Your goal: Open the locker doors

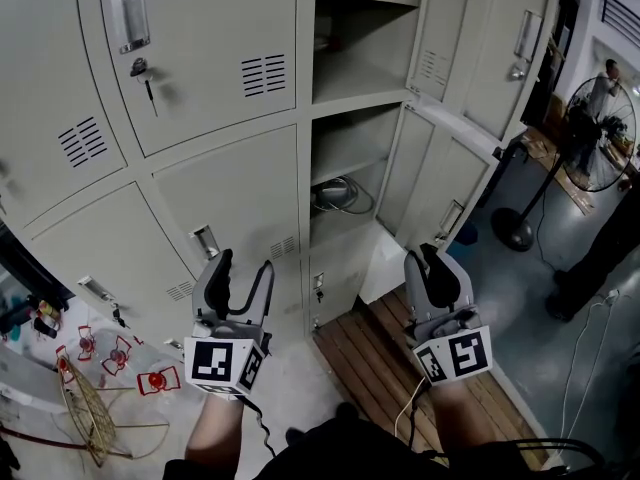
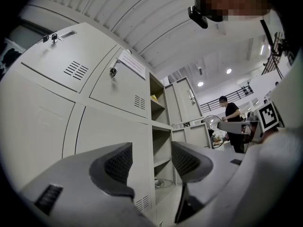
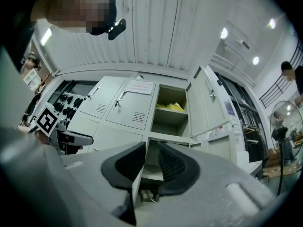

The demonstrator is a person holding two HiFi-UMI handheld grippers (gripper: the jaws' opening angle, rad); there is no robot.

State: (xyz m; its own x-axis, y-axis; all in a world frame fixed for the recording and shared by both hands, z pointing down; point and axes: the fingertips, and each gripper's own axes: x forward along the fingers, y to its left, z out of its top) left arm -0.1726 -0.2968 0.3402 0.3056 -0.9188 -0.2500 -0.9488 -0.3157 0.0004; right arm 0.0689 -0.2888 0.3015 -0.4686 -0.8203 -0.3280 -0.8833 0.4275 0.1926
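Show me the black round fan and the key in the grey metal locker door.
Black round fan (image 1: 598, 146): head view, wire cage centre.
Small dark key (image 1: 140, 68): head view, its top at the lock.

Two hand-held grippers (image 1: 247, 260) (image 1: 425, 256); two open locker doors (image 1: 490, 38) (image 1: 440, 183); one standing fan (image 1: 598, 138).

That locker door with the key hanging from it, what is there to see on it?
The keyed locker door is a pale grey panel, painted metal by the look of it, shut flush in its frame. A shiny recessed handle sits near its upper left. Just below, a key sits in the lock with something dark dangling from it. Horizontal vent slots are cut toward its right side. It borders the open compartments on the right. Nothing touches it.
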